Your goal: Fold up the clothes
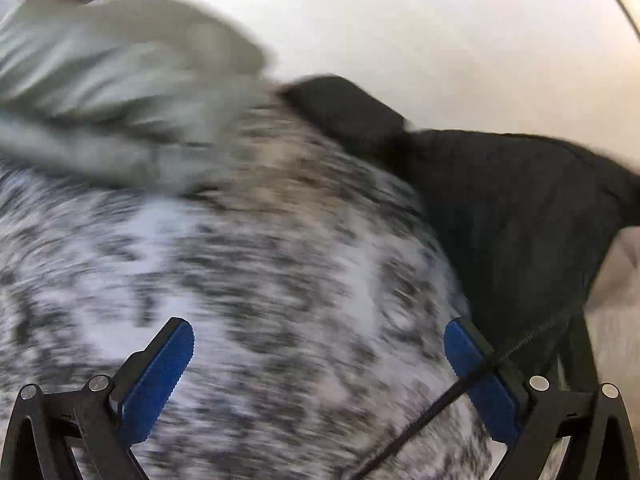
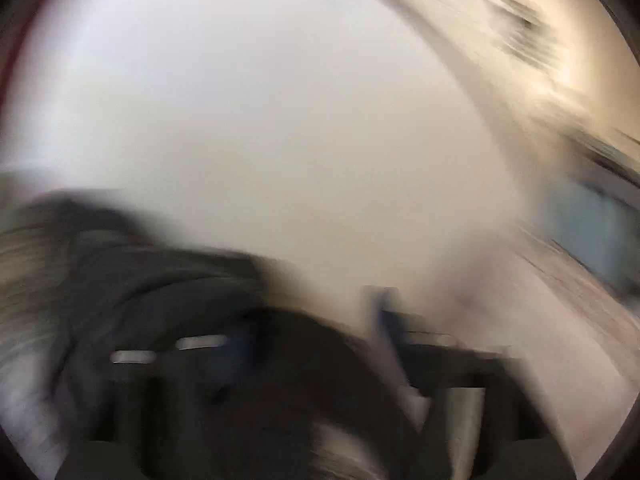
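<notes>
Cloth fills my left gripper (image 1: 318,364), jaws spread wide over the speckled garment (image 1: 248,264) right below, the black garment (image 1: 512,216) just off its right finger; my right gripper (image 2: 304,360) is too blurred to read.

Mottled grey-white garment (image 1: 248,280) heaped between pale green garment (image 1: 100,80), black garment (image 1: 520,220).

Bare white tabletop (image 1: 400,32) lies open beyond the heap; speckled grey garment (image 1: 248,248) fills the near ground; pale green garment (image 1: 112,80) and black garment (image 1: 512,208) flank it.
</notes>
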